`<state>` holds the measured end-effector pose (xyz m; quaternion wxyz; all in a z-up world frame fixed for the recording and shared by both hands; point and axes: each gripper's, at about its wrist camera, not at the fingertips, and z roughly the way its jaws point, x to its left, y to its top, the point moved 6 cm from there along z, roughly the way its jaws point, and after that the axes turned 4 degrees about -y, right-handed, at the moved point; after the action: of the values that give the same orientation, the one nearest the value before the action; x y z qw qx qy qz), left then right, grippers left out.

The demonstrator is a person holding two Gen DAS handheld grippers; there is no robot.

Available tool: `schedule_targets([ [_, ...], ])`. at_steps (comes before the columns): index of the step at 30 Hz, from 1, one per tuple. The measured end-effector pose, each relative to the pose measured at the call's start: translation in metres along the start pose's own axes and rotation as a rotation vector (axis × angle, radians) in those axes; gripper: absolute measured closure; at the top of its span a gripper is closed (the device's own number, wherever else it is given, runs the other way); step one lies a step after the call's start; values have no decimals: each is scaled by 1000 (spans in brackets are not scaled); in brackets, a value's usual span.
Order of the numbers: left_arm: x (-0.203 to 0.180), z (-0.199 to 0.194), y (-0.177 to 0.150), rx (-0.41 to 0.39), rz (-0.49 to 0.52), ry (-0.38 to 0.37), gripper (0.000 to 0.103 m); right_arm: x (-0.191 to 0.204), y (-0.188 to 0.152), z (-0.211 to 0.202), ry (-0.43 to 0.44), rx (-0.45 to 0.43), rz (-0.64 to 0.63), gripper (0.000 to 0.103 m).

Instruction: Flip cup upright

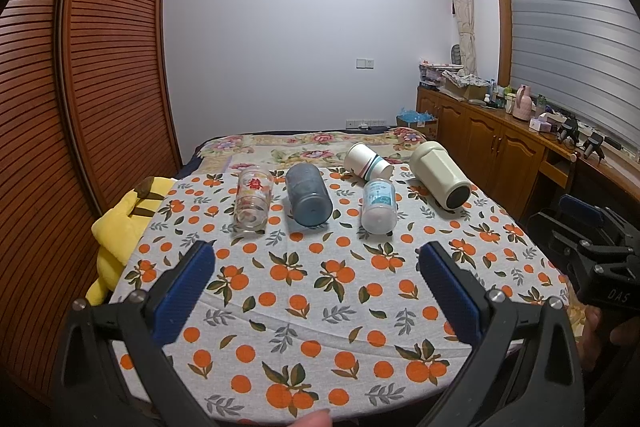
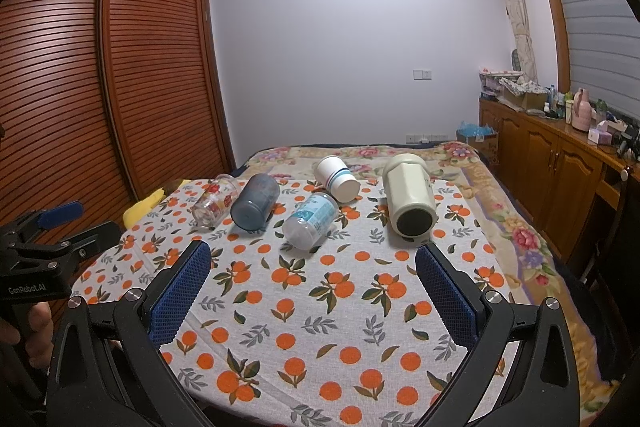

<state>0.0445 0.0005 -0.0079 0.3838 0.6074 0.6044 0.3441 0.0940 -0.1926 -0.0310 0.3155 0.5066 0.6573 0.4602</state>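
Observation:
Several cups lie on their sides on the orange-print cloth (image 1: 304, 291): a clear printed glass (image 1: 253, 202), a blue-grey tumbler (image 1: 309, 199), a clear cup with a blue label (image 1: 378, 206), a white paper cup with stripes (image 1: 367, 161) and a cream mug (image 1: 440, 173). They also show in the right wrist view: glass (image 2: 214, 202), tumbler (image 2: 255, 207), labelled cup (image 2: 310, 221), paper cup (image 2: 335, 178), mug (image 2: 409, 199). My left gripper (image 1: 316, 261) is open and empty, short of the cups. My right gripper (image 2: 312, 259) is open and empty, short of them too.
A yellow plush toy (image 1: 120, 227) lies at the cloth's left edge. A floral bedspread (image 2: 500, 195) extends behind and right. A louvred wardrobe (image 1: 80, 87) stands left; a wooden cabinet (image 1: 500, 143) with clutter stands right.

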Motion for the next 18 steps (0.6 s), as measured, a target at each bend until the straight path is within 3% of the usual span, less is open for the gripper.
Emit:
schedule_targets([
  [18,-2,-2,2,-1,0,1,0,0,0,0,0,-1,1,0],
])
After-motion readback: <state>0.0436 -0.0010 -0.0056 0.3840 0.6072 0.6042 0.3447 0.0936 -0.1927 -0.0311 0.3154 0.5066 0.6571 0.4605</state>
